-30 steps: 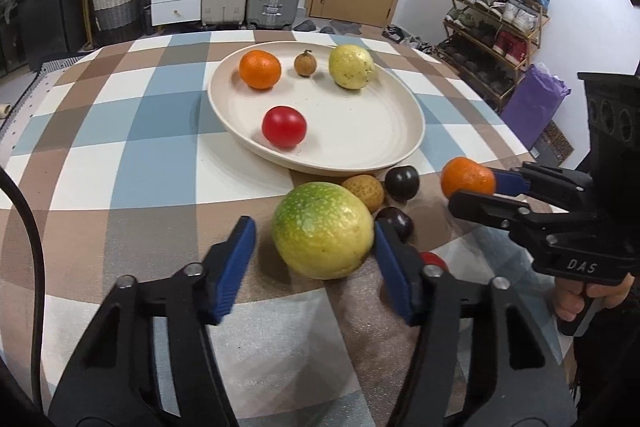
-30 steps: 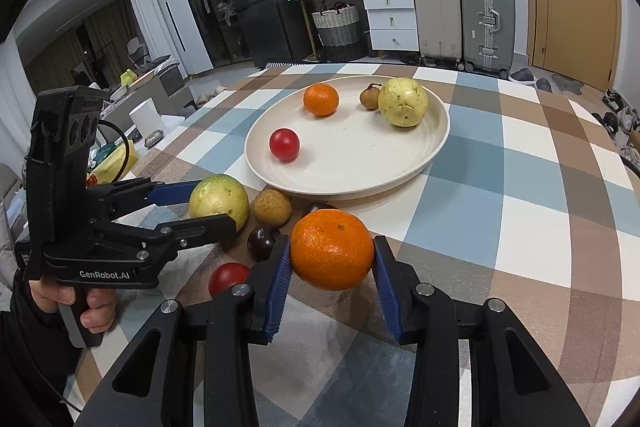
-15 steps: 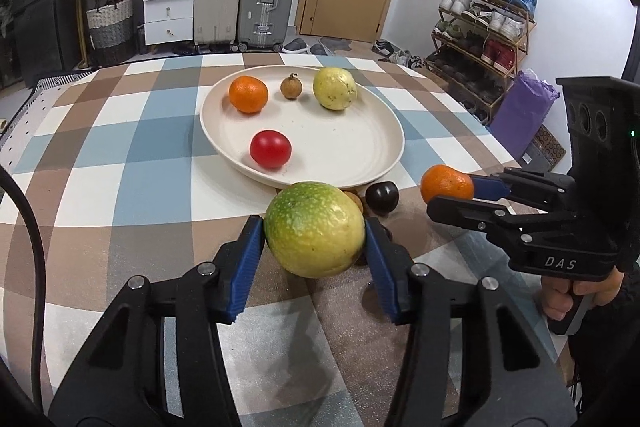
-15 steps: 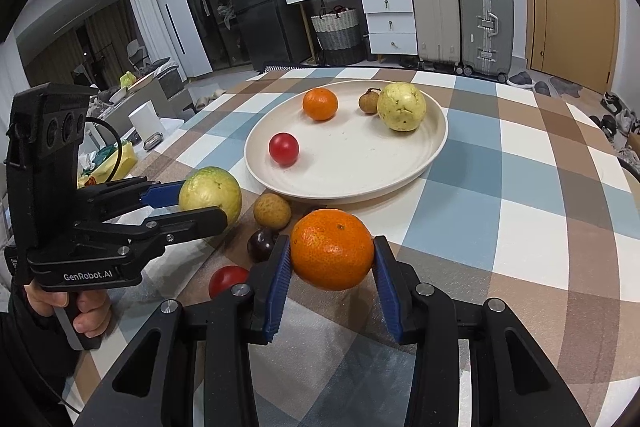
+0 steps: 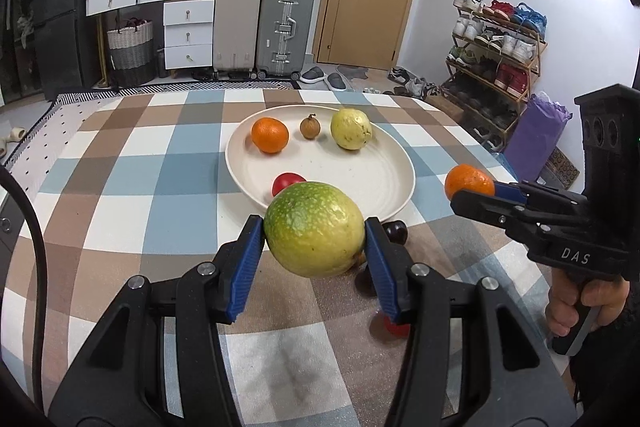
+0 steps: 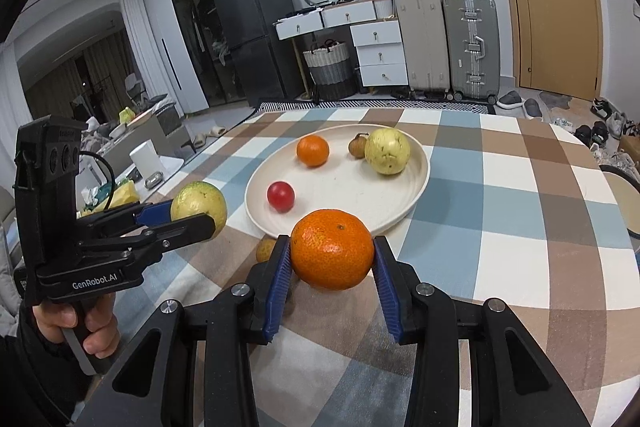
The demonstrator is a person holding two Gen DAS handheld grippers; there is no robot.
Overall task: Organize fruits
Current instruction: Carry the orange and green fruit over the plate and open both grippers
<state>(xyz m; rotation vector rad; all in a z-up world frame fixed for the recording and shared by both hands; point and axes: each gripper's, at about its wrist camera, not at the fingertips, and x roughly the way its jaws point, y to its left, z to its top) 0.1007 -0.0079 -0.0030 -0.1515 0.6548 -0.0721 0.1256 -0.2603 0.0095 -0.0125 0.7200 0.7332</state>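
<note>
Left gripper (image 5: pixel 314 239) clamps green guava (image 5: pixel 315 229), right gripper (image 6: pixel 331 259) clamps mandarin (image 6: pixel 332 254); both held above the tablecloth, near side of plate (image 5: pixel 384 187). Carry each over the rim, lower into bare space right of tomato (image 6: pixel 281 195), release gently so neither rolls.

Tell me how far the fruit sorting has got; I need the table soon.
Done: the plate holds an orange, a yellow guava, a small brown fruit and a red one. In hand: left claw grips a green guava, right claw a mandarin. Left: several small fruits beside the plate.
</note>
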